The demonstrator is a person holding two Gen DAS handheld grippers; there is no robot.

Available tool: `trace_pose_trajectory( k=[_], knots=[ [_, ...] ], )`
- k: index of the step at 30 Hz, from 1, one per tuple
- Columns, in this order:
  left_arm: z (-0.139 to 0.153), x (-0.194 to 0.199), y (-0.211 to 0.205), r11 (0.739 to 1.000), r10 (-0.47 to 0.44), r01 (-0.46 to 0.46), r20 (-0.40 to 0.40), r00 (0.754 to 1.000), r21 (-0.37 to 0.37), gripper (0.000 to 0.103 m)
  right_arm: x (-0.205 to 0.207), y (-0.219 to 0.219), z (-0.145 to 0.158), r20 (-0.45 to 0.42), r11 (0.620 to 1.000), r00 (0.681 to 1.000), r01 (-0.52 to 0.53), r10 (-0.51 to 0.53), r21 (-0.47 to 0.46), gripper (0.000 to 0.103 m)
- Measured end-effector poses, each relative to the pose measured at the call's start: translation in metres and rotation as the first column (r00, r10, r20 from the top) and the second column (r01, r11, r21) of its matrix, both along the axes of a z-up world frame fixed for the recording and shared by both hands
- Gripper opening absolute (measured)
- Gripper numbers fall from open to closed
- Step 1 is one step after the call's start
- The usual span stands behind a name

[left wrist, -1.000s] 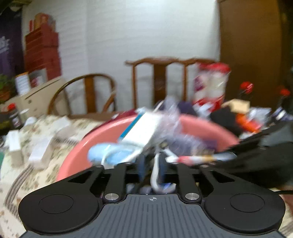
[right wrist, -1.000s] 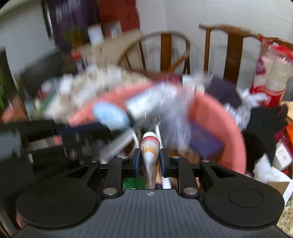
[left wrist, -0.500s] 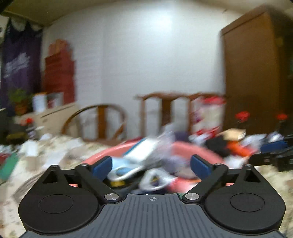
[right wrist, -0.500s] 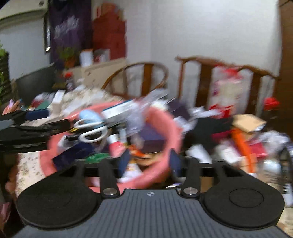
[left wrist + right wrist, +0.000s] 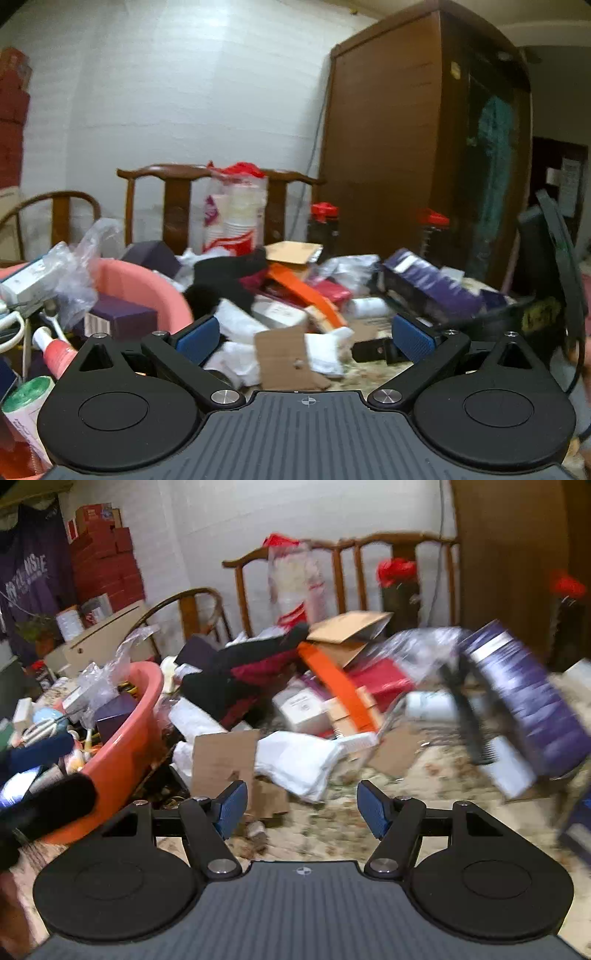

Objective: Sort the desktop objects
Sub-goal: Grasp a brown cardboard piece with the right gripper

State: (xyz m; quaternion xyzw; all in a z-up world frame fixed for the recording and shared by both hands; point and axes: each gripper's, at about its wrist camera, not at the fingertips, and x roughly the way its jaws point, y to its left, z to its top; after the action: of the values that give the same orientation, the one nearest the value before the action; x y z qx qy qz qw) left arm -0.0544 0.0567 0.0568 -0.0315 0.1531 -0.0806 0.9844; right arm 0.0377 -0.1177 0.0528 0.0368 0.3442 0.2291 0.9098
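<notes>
My left gripper (image 5: 306, 338) and right gripper (image 5: 301, 805) are matte black, with blue ribbed pads, silver pivot screws, round discs flanking a grey ridged body.

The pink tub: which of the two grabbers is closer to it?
Left. The pink tub sits just ahead-left of the left gripper, which shows dark against the tub's near rim in the right wrist view. The right gripper points at the loose pile beside it, tub off to its left.

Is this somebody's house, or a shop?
Most likely a room in somebody's home. There are wooden chairs by a white wall, a big brown wardrobe, and a flowery tablecloth under a jumble of boxes and a pink basin.
</notes>
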Motion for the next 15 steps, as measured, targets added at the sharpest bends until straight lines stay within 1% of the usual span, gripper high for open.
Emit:
trace_pose_trajectory(
  k=[2,4,5,6,7,9,10,12,13,15],
  knots=[
    [-0.004,-0.003,0.008,1.0,-0.001,0.001,0.01,1.0,0.013,0.103,0.014,0.015,-0.003,-0.014,0.999,0.999,-0.041,0.041,0.009,0.07],
    [-0.003,-0.008,0.018,1.0,0.006,-0.006,0.031,0.999,0.004,0.103,0.025,0.032,-0.005,-0.017,0.997,0.997,-0.073,0.073,-0.002,0.07],
    [-0.002,-0.008,0.024,0.999,0.036,-0.035,0.037,0.999,-0.014,0.103,0.029,0.039,-0.006,-0.016,0.996,0.996,-0.092,0.092,0.008,0.071],
    [-0.001,-0.009,0.03,0.998,0.051,-0.049,0.04,0.998,-0.035,0.103,0.031,0.045,-0.007,-0.016,0.993,0.993,-0.113,0.113,0.016,0.073],
    [0.0,-0.008,0.036,0.997,0.051,-0.049,0.036,0.998,-0.06,0.103,0.034,0.054,-0.008,-0.021,0.991,0.991,-0.135,0.136,0.022,0.077],
    [0.001,-0.007,0.043,0.994,0.052,-0.05,0.011,0.999,-0.099,0.103,0.039,0.068,-0.013,-0.037,0.989,0.988,-0.149,0.149,0.009,0.077],
    [0.001,-0.005,0.046,0.992,0.051,-0.051,-0.005,0.999,-0.116,0.103,0.041,0.074,-0.017,-0.04,0.99,0.989,-0.141,0.141,0.0,0.075],
    [-0.001,-0.001,0.048,0.99,0.043,-0.045,-0.02,0.999,-0.131,0.103,0.044,0.086,-0.025,-0.07,0.993,0.992,-0.107,0.104,-0.044,0.061],
    [-0.001,-0.001,0.049,0.99,0.044,-0.047,-0.023,0.999,-0.132,0.103,0.045,0.09,-0.029,-0.093,0.991,0.99,-0.111,0.104,-0.07,0.061],
    [-0.002,-0.001,0.048,0.991,0.055,-0.057,-0.022,0.998,-0.118,0.103,0.041,0.086,-0.029,-0.102,0.993,0.99,-0.101,0.094,-0.067,0.061]
  ],
)
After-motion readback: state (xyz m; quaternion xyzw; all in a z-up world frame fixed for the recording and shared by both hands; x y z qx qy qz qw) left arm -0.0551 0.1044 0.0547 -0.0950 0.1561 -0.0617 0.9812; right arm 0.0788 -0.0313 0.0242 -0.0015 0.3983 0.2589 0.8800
